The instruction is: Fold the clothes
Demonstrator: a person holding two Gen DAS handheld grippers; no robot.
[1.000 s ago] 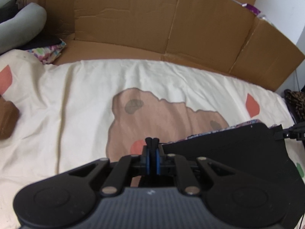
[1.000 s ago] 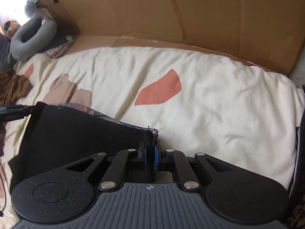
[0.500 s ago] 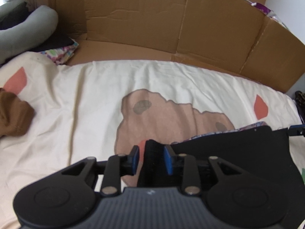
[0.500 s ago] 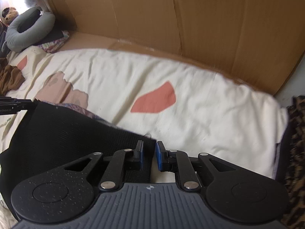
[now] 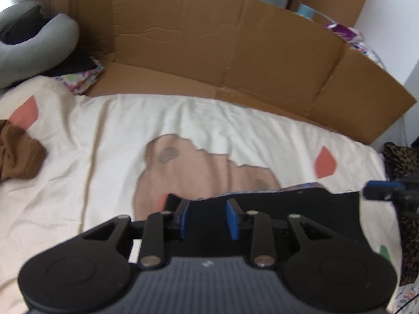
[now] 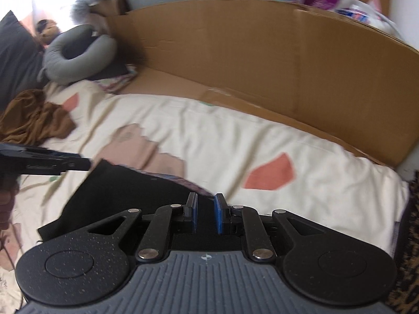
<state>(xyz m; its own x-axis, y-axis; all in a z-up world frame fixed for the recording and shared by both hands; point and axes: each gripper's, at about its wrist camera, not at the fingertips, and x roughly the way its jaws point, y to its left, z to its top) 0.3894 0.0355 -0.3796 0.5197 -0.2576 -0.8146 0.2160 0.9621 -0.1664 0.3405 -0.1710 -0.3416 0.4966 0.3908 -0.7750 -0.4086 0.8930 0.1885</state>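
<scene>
Both hand-held grippers (image 5: 207, 218) (image 6: 205, 216) gape above black garment (image 5: 301, 206).

Your bed's cream sheet (image 5: 209, 120) carries coral patches. Cardboard wall (image 5: 235, 52) stands behind it; grey U-shaped pillow (image 6: 78, 57) and crumpled brown garment (image 6: 34, 120) lie at far left.

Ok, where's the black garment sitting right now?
The black garment lies flat on the cream bedsheet, low in both wrist views: just ahead of the left tongs and stretching right toward the right tongs, both open above it.
</scene>
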